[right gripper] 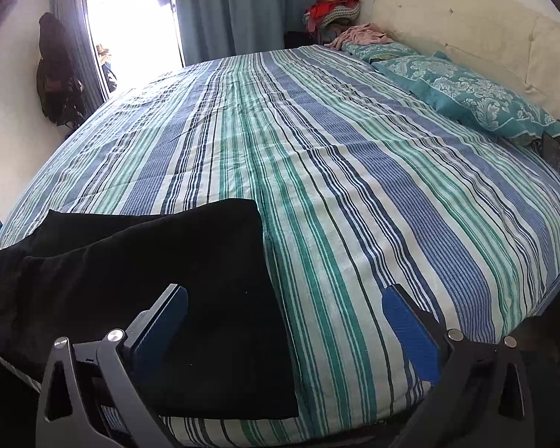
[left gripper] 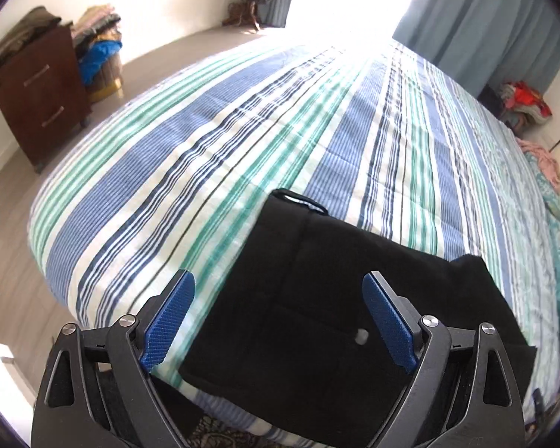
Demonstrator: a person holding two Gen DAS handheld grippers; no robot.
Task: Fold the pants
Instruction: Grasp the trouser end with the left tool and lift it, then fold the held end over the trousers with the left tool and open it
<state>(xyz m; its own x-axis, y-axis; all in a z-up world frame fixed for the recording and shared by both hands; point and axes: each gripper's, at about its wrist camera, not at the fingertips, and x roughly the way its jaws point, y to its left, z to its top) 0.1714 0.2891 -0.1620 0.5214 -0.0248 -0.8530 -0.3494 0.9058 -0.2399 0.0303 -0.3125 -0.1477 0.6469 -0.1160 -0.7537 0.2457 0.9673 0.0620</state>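
So the black pants [left gripper: 317, 298] are lying on the striped bedspread [left gripper: 242, 142], right at the near edge of the bed, and they already look folded down into a fairly compact block. In the left wrist view you can see the waistband end with a little loop at the far corner, and a layer peeking out on the right side, so the stack isn't perfectly squared.

Left gripper [left gripper: 278, 321] hangs just above the pants with its jaws wide apart, nothing between them. Right gripper [right gripper: 285, 330] is the same deal: jaws spread wide, holding nothing, sitting over the right edge of the pants [right gripper: 149, 291], with one finger above the fabric and the other above bare bedspread [right gripper: 354, 168].

My read: we're either between folds or near the end. The bundle is short enough that maybe one more fold is left, or just a tidy-up. From the right wrist view the top layers look slightly offset and rumpled on the far left.

If another fold is coming, each gripper would need to drop down and pinch a near corner through all layers, then carry it over evenly. Black fabric on black makes the edges hard to pick out, so grabbing only the top layer seems like the main risk.
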